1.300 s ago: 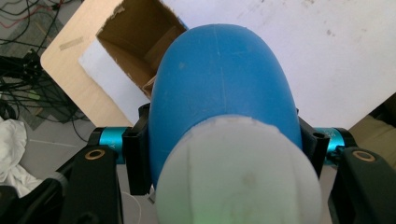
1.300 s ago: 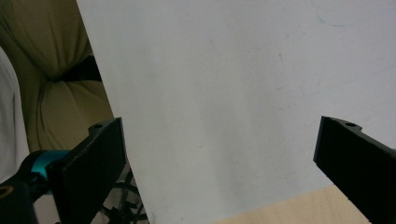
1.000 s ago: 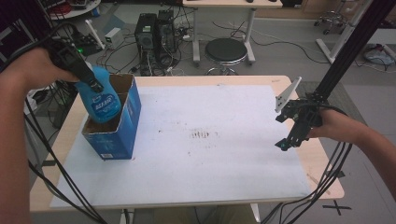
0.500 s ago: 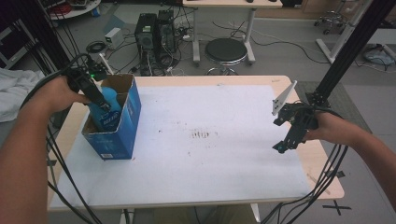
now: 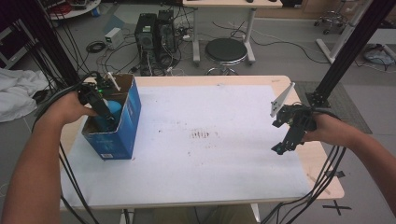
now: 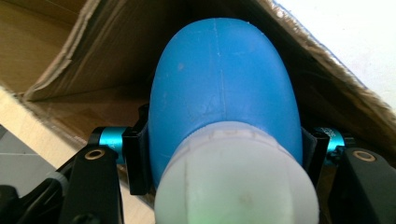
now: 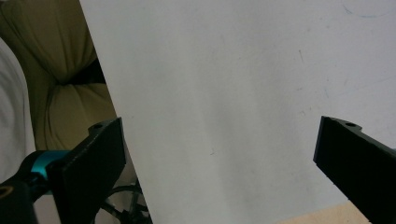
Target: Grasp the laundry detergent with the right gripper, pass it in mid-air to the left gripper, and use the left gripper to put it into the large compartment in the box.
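A blue bottle (image 6: 224, 98) with a white cap (image 6: 233, 186) is clamped between the jaws of my left gripper (image 6: 224, 154), which is shut on it just above the cap. In the high view the blue bottle (image 5: 112, 108) sits down inside the blue cardboard box (image 5: 123, 133) at the table's left, with my left gripper (image 5: 100, 109) reaching into the box's open top. At the table's right edge my right gripper (image 5: 284, 142) hangs above the white sheet (image 5: 210, 154). Its jaws stand wide apart in the right gripper view, nothing between them (image 7: 219, 158).
The box's brown inner walls (image 6: 93, 51) close around the bottle. A stained patch (image 5: 203, 135) marks the middle of the sheet. Computer towers (image 5: 156, 32), a stool (image 5: 226, 49) and cables lie on the floor beyond the table. Black frame poles (image 5: 348, 51) rise at the right.
My left gripper has come down with the blue bottle, from above the box's rim to deep inside the box. The right gripper has barely shifted.
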Tool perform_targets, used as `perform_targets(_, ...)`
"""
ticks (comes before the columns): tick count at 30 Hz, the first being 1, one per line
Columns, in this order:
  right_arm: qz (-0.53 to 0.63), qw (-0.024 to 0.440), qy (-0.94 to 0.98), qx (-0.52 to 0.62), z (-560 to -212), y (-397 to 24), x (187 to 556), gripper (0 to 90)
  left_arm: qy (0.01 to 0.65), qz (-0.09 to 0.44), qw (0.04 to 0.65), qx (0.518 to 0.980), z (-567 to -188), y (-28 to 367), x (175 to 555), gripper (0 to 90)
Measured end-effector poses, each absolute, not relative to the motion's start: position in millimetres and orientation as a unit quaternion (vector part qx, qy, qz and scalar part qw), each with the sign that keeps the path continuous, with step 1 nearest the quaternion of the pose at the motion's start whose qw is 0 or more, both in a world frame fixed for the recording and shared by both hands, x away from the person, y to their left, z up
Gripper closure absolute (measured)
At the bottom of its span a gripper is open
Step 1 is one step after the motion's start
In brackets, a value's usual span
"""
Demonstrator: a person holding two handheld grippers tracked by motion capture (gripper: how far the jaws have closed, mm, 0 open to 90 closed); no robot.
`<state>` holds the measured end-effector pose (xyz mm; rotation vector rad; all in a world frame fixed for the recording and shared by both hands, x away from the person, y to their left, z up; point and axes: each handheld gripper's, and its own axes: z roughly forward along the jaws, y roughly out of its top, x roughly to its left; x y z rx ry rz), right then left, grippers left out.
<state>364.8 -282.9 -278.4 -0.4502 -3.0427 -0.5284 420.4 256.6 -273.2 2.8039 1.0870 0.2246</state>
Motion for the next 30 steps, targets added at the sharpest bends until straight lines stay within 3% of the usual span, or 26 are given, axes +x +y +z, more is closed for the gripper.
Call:
perform_targets(23,-0.167,0.011,-0.976,-0.141,-279.6,-279.9,363.7,1.6,0.356,0.067,0.06,0.93,-285.0,256.2,421.1,37.3)
perform_targets(25,-0.168,0.013,-0.976,-0.141,-279.0,-279.8,363.3,1.6,0.366,0.067,0.063,0.926,-282.3,258.0,421.3,28.8)
perform_targets(30,-0.17,0.011,-0.975,-0.143,-277.4,-280.9,362.9,1.6,0.365,0.081,0.083,0.924,-268.7,261.3,417.5,28.2)
